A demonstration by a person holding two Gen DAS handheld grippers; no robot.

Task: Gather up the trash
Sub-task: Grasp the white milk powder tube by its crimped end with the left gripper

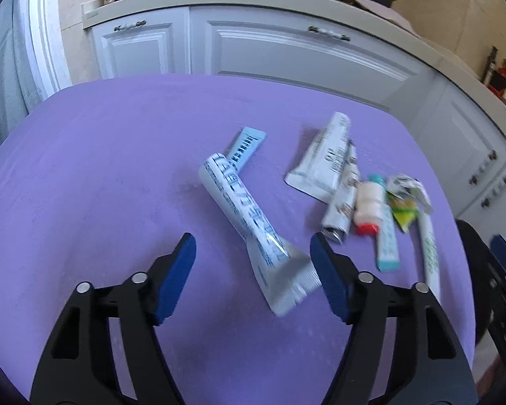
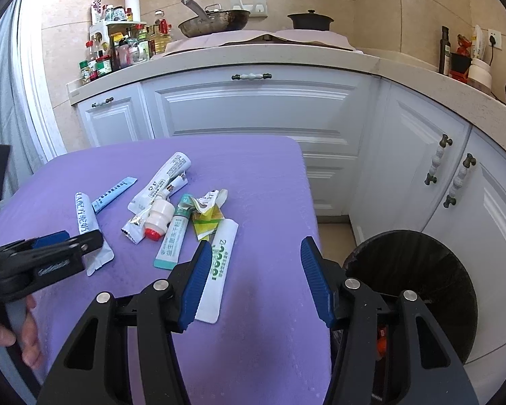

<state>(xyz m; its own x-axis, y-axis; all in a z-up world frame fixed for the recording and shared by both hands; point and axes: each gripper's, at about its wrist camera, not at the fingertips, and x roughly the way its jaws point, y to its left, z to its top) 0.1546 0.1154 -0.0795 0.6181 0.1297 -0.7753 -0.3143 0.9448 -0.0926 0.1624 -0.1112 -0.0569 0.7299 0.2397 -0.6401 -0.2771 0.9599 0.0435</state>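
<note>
Left gripper point(image 1: 253, 263): jaws stand apart over the purple tabletop point(image 1: 118, 168). The crimped end of a white-and-blue tube point(image 1: 249, 222) lies between the blue pads point(image 1: 182, 276); the far pad sits right at the tube's corner, and whether it touches cannot be told. The other pad is clear of it. From the right wrist view the same gripper point(image 2: 64, 241) hangs low over this tube point(image 2: 86, 222), near the tabletop's left edge, with a person's hand point(image 2: 27, 334) behind it.

Right gripper point(image 2: 251, 280): jaws apart, nothing between them but bare tabletop point(image 2: 270, 185). Its left pad stands just over the near end of a long white sachet with green print point(image 2: 219, 270).

Trash lies loosely clustered toward the tabletop's middle and right side:
- a light blue sachet point(image 2: 114, 192), its near end beside the white-and-blue tube;
- a white flattened tube point(image 2: 162, 179), farthest back;
- a small white bottle with red cap point(image 2: 158, 217), lying across a crumpled silver-white wrapper point(image 2: 135, 227);
- a teal-and-white narrow box point(image 2: 173, 236), just beside the bottle;
- a yellow-green wrapper point(image 2: 207, 219) with torn white foil point(image 2: 209, 199) at its far end, touching the white sachet.

A black trash bin point(image 2: 411, 290) stands on the floor off the tabletop's right edge, beside white cabinets point(image 2: 253, 108). Something orange shows inside it, too hidden to identify.
</note>
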